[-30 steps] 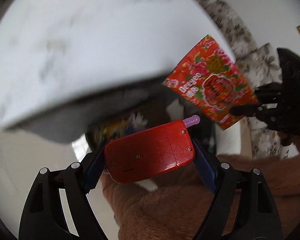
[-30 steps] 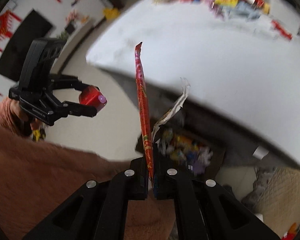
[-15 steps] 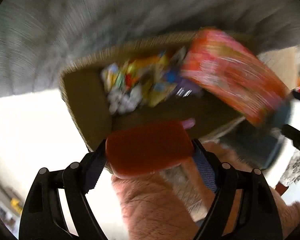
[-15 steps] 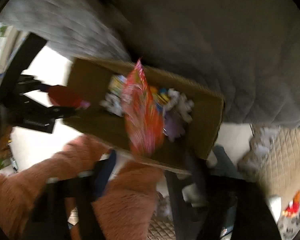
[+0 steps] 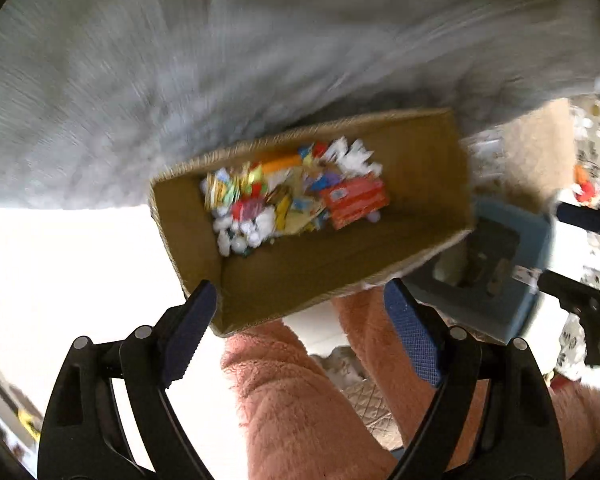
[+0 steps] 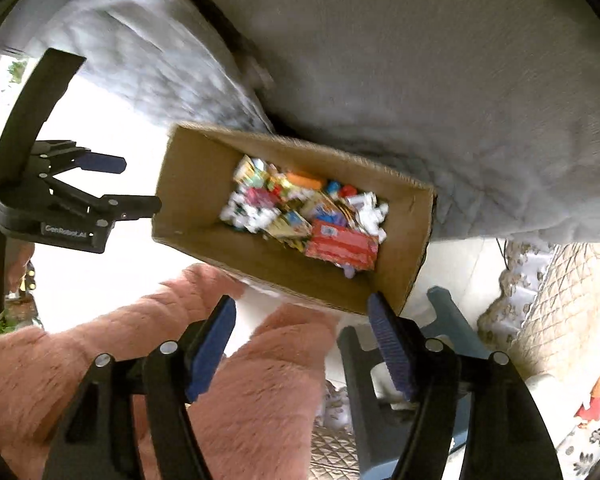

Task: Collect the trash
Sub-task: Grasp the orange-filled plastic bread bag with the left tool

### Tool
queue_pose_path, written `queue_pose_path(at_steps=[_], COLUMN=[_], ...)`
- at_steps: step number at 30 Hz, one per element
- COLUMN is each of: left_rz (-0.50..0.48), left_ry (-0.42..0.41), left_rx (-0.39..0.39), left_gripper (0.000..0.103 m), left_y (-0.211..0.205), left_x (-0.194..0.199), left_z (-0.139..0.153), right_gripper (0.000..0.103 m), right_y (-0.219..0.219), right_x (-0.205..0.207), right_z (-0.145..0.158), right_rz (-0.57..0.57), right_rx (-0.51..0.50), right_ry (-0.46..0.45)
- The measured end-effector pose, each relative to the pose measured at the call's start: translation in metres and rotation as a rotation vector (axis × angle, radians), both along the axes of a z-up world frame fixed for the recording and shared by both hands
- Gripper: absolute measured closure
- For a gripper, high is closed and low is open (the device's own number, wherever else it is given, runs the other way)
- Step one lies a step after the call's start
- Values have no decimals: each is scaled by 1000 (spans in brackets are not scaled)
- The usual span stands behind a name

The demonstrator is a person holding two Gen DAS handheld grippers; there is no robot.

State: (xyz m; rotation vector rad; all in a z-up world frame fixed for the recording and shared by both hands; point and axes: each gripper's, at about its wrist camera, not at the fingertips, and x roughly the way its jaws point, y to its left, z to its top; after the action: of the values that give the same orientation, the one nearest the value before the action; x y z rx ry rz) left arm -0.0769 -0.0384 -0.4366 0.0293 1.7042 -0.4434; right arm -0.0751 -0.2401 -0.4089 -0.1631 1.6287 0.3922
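Nearest in both wrist views, each tool hangs over the person's pink fleece-clad legs (image 6: 260, 380) with nothing between its blue pads. The left tool (image 5: 304, 312) has its jaws spread wide and is opening a little more; the right tool (image 6: 302, 320) stands with its jaws well apart, also empty. Both point steeply down at the cardboard box (image 5: 420, 168), which sits on the floor just beyond the knees, against the hanging grey cloth (image 5: 260, 60).

The step in hand looks like the drop: both tools are free above the open box, and a red printed packet (image 6: 342, 246) lies on top of the heap of wrappers and crumpled paper (image 5: 260, 208) at the bottom. That packet lies flat, its long axis running roughly along the box's length, toward the right end of the pile in both views. The box itself runs left to right across the frames, mouth upward.

Next, I judge, both tools must lift clear of the box rim and go in search of more litter; none is visible outside the box here. A blue plastic stool (image 6: 364, 360) stands near right.
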Motion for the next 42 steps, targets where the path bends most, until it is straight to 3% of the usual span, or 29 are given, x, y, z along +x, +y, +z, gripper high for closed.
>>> queue_pose_path(at_steps=[5,9,10,14,15,19,22,27,30,31,32,35,38,42], left_rz=[15,60,69,176,222,394,545,836,926,928,917,893,843,751], left_ry=[-115,-290,-334,-553,-569,-562,-557,-452,-396,-410,-415,-385,-430,-483], left_rx=[-77,-188,-198,-147,-133,-195,-276,-422,-452,-468,-472,-504,-555,-697], left_gripper=[19,19,14,13,13,13,13,13,13,18,40,69,73,73], left_y=[22,51,55,91,101,139,171,217,231,231,229,227,227,233], left_x=[-3,10,16,80,102,212,284,372,399,402,407,412,412,391], left_z=[102,204,220,273,278,279,270,225,207,206,206,205,222,263], right_gripper=[34,28,28,27,26,26,26,26,26,26,26,26,26,26], right_y=[1,5,7,16,18,27,28,28,26,26,25,26,32,46], right_x=[-3,1,3,9,9,4,-7,-29,-42,-46,-49,-52,-44,-20], right_z=[83,142,157,188,193,201,203,196,192,191,190,192,198,212], right_rz=[12,-28,-42,-87,-98,-157,-223,-342,-417,-438,-454,-488,-477,-418], right_rx=[81,157,178,217,225,228,222,183,154,148,141,141,143,169], right_ry=[-110,-210,-240,-314,-327,-359,-368,-371,-358,-354,-354,-358,-382,-428])
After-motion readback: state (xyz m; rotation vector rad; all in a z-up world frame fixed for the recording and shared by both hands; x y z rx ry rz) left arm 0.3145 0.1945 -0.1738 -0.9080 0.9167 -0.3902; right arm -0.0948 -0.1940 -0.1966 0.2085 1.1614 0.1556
